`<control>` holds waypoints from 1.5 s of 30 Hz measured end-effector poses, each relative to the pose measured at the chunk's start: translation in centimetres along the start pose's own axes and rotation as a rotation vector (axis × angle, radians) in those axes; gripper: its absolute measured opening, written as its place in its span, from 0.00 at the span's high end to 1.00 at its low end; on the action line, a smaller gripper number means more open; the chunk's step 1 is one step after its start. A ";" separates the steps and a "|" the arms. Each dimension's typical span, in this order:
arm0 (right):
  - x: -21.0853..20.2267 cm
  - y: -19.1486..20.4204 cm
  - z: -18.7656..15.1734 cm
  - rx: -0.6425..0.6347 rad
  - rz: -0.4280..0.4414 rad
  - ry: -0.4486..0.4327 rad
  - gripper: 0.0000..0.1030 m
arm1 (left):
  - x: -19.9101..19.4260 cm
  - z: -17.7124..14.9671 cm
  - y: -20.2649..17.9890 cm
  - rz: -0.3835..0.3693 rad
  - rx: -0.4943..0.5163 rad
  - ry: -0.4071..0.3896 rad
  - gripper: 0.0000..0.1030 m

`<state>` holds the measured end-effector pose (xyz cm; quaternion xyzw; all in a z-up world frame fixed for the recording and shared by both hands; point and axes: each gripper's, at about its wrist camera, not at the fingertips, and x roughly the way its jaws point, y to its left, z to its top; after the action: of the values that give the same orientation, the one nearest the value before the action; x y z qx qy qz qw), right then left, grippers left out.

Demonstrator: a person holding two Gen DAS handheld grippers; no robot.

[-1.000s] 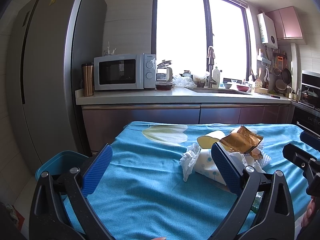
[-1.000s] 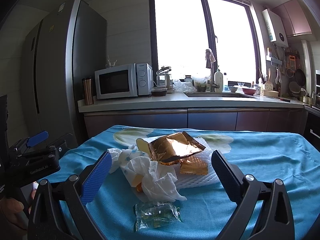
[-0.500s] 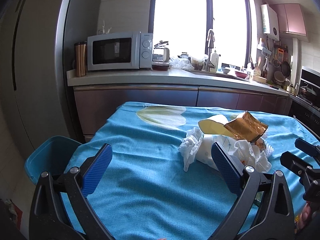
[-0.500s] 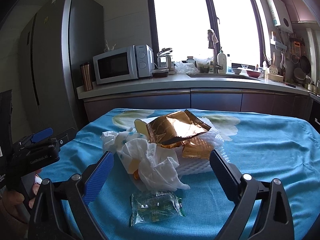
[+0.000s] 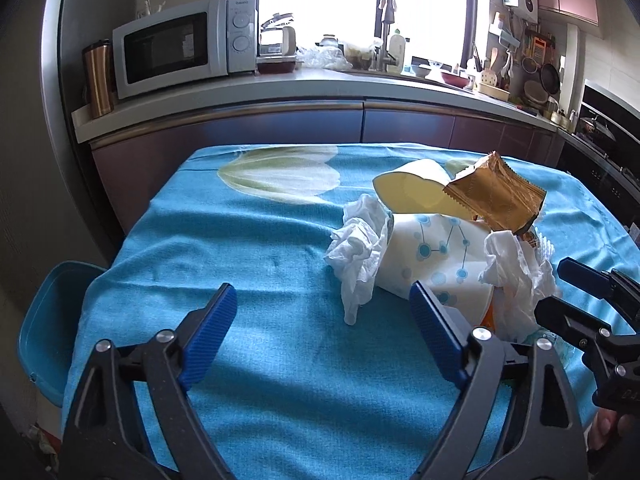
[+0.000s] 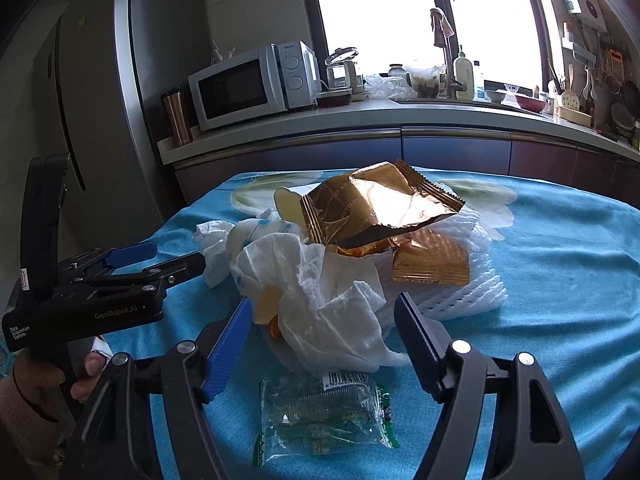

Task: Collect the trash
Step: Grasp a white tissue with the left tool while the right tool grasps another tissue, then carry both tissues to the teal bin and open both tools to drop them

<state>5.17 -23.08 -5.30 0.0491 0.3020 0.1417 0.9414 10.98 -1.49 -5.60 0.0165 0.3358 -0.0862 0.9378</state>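
A trash pile lies on the blue tablecloth (image 5: 248, 264): crumpled white tissue (image 5: 360, 248), a tipped paper cup with blue dots (image 5: 436, 256) and a gold foil wrapper (image 5: 496, 196). My left gripper (image 5: 324, 320) hovers low over bare cloth just left of the pile. Its jaws are closing with nothing between them, and the right finger is near the cup. My right gripper (image 6: 324, 336) is closing too. A wad of tissue (image 6: 332, 320) sits between its fingers, untouched by the pads. A clear green packet (image 6: 324, 420) lies below it.
A blue bin (image 5: 44, 328) stands beside the table's left edge. White foam netting (image 6: 472, 280) lies under the gold wrapper (image 6: 376, 204). A hand holds the left gripper (image 6: 176, 256). Behind the table runs a counter with a microwave (image 5: 184, 44), beside a fridge.
Both grippers have come closer to the pile and tipped downward. The jaws of each stand narrower than before. The trash has not moved.
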 end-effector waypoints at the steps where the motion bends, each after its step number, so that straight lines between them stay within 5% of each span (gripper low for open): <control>1: 0.2 0.0 0.0 0.001 0.002 0.008 0.34 | 0.5 0.1 -0.1 -0.009 0.002 0.013 0.22; 6: 1.1 -0.5 0.0 0.018 0.015 0.037 0.42 | 2.7 0.4 0.0 -0.055 0.006 0.067 0.42; 10: 1.3 -0.7 0.0 0.027 0.028 0.049 0.59 | 4.0 0.5 0.1 -0.110 -0.009 0.108 0.74; 14: 1.5 -1.0 0.0 0.038 0.043 0.056 0.79 | 4.7 0.5 0.2 -0.146 -0.023 0.118 0.95; 33: -1.6 2.3 2.4 -0.045 0.134 -0.024 0.86 | -3.2 -0.9 5.2 -0.163 -0.094 -0.006 0.97; 45: 1.3 9.1 5.7 -0.134 0.323 -0.010 0.86 | -9.3 -3.2 15.1 -0.006 -0.205 -0.081 0.97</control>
<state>7.36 -14.07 0.18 0.0347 0.2754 0.3108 0.9090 4.55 15.05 -2.60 -0.0839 0.3050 -0.0548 0.9471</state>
